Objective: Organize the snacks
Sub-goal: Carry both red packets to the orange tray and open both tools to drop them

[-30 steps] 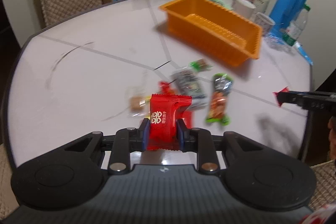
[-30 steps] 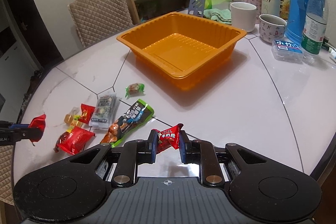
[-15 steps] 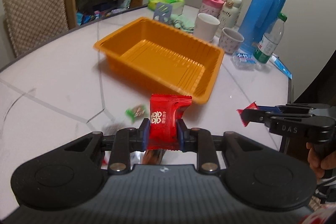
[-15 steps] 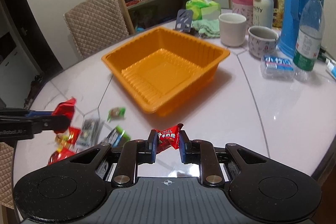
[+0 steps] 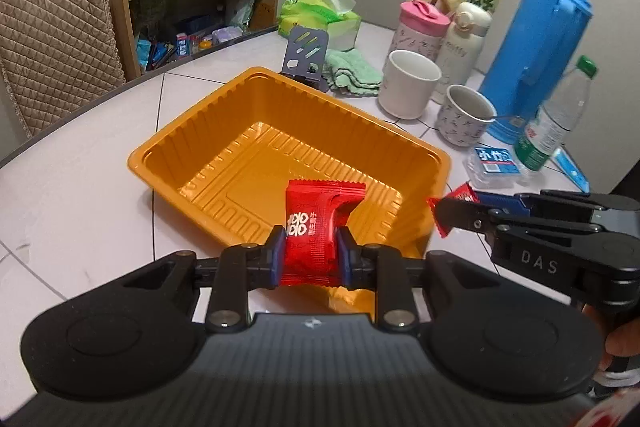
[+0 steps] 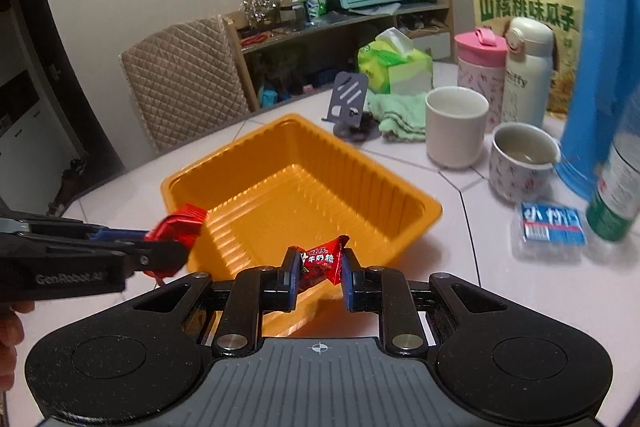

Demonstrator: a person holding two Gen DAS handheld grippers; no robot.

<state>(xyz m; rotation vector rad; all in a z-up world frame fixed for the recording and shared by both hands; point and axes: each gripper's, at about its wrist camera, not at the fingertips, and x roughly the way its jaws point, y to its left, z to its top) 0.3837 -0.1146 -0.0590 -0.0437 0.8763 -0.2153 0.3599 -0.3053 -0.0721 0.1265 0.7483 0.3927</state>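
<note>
An empty orange tray [image 5: 224, 131] stands on the white table; it also shows in the right wrist view [image 6: 416, 223]. My left gripper [image 5: 311, 253] is shut on a red snack packet [image 5: 316, 223] and holds it over the tray's near rim. My right gripper [image 6: 319, 269] is shut on a small red candy [image 6: 320, 261], also over the tray's near edge. The right gripper shows in the left wrist view [image 5: 460, 215], close to the left one. The left gripper shows in the right wrist view [image 6: 168, 247] with its packet.
Behind the tray stand a white mug [image 5: 406, 89], a patterned cup [image 5: 464, 119], a pink tumbler [image 5: 420, 27], a blue thermos [image 5: 548, 47], a water bottle [image 5: 556, 131], a tissue pack [image 5: 324, 19], a green cloth [image 5: 352, 75]. A chair [image 5: 52, 39] is at the far left.
Both grippers have carried their snacks from the loose pile toward the orange tray and now hang over its near edge, closer together. The loose snacks have dropped out of view.
</note>
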